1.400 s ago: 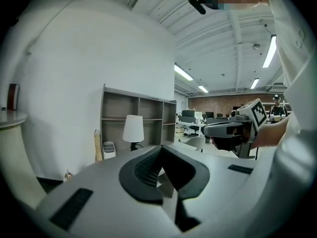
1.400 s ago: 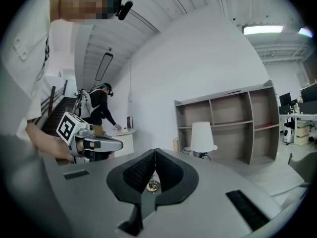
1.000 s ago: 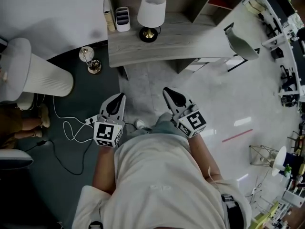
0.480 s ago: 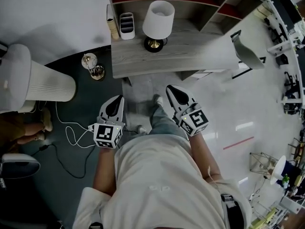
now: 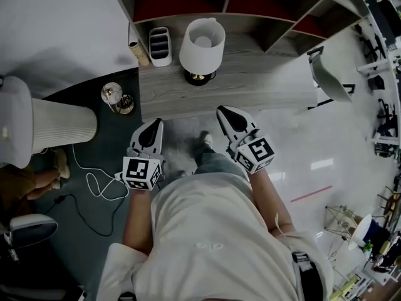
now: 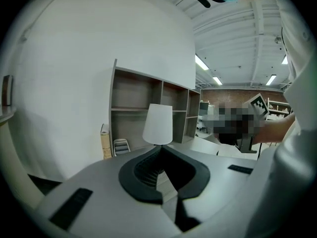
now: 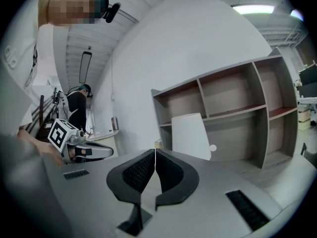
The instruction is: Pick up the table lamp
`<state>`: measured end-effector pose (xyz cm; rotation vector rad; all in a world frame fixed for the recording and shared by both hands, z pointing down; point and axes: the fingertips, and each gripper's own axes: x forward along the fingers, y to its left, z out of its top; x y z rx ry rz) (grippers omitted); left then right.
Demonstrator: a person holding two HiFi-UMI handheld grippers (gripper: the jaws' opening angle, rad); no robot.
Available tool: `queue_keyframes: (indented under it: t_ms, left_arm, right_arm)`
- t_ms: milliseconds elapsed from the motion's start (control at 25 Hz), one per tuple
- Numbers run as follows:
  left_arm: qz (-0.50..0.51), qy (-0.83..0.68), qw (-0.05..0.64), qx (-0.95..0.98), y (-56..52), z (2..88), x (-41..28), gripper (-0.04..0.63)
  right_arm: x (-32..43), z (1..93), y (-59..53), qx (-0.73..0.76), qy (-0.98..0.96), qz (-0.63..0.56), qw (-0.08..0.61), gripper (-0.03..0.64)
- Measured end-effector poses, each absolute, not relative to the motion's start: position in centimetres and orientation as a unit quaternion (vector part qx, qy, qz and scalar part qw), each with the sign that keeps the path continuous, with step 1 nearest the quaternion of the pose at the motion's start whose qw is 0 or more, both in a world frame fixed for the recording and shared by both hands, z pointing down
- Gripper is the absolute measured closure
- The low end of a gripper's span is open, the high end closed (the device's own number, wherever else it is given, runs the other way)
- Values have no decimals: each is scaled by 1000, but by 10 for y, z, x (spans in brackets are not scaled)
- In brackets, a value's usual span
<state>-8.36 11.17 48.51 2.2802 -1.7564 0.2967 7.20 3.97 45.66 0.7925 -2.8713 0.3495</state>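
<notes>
The table lamp [image 5: 202, 42] has a white shade and a dark round base with a brass stem; it stands on the grey wooden desk [image 5: 250, 86] in front of the shelf unit. The lamp's shade [image 6: 158, 124] shows ahead in the left gripper view, and the lamp [image 7: 190, 135] again in the right gripper view. My left gripper [image 5: 152, 126] is shut and empty, short of the desk's near edge, left of the lamp. My right gripper [image 5: 226, 113] is shut and empty, just at the desk's front edge, right of the lamp. Neither touches the lamp.
A white divided organiser [image 5: 160, 45] and an upright book [image 5: 137, 51] stand left of the lamp. On the dark floor to the left are a ribbed white cylinder [image 5: 53, 127], a small round-topped stand [image 5: 116, 96] and a white cable [image 5: 94, 180]. A grey chair [image 5: 329, 80] stands at right.
Both grippers, still shut, have come closer to the desk as the person walked forward; the lamp and desk now sit nearer in the head view.
</notes>
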Motion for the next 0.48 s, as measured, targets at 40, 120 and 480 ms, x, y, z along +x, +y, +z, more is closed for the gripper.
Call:
queue_keyframes:
  t_ms: [40,120,480]
  left_arm:
    - [100,-603,126,781,101,484,-82,580]
    - [95,-603,129,782,82,482,-79,580]
    - [88,-630,156,755,16,476,-76,580]
  right_arm:
    - [73,458,29,261,-955,118,71,584]
    - [74,459,10,254,-957,120,71,584]
    - [81,468,-50,226,-963,130,76,584]
